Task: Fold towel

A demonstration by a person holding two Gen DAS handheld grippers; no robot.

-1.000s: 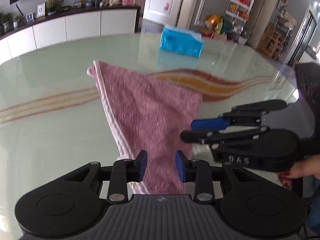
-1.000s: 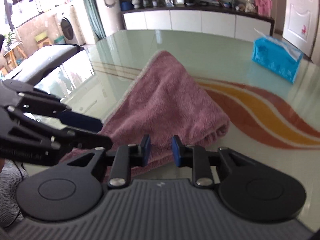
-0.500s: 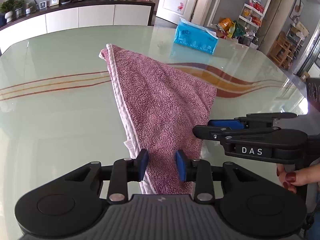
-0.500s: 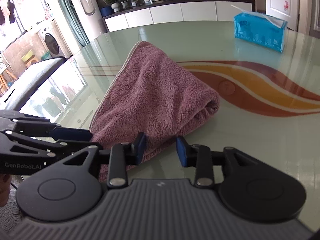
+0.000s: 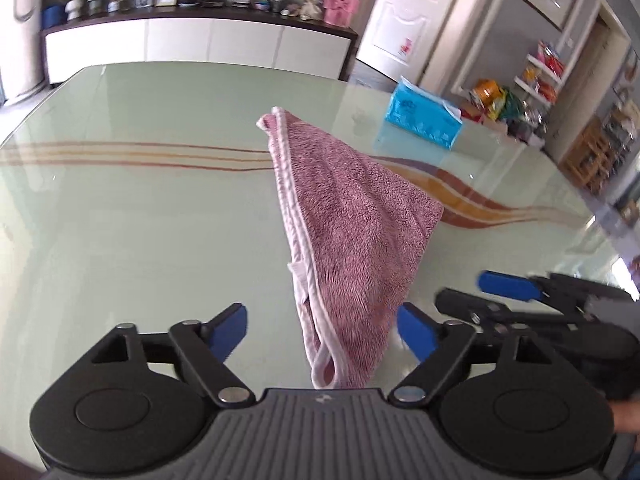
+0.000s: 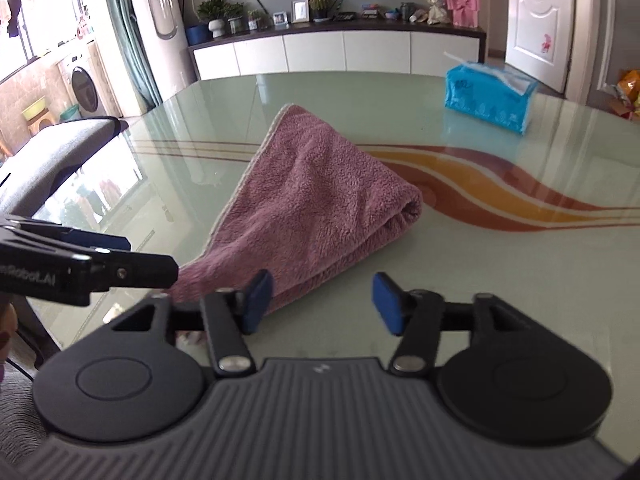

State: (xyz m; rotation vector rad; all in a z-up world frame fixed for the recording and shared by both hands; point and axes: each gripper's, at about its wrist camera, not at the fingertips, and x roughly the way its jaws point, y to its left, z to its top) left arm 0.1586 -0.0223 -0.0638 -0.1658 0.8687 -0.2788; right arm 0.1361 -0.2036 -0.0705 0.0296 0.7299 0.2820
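Your glass table (image 5: 120, 220) fills both views, pale green with an orange-brown swirl pattern across it. Behind it a long white sideboard (image 5: 180, 46) runs along the wall, carrying plants, photo frames and a pink gift box. A white door (image 6: 536, 20) stands to the right of it.

The pink towel (image 5: 352, 240) lies folded on the table, centre, its near corner reaching the table edge just ahead of your left gripper (image 5: 322, 330). The white-trimmed edges sit stacked on the towel's left side; the rolled fold is on the right.

Blue tissue pack (image 6: 490, 98) is beyond the towel, well apart, nothing between.

Left gripper: jaws opening, towel corner sits between the pads, neither pad pressing on it. Right gripper (image 6: 322, 302): jaws opening, empty, towel edge just beside its left pad (image 6: 258, 300). The two grippers sit close, side by side at the near edge.
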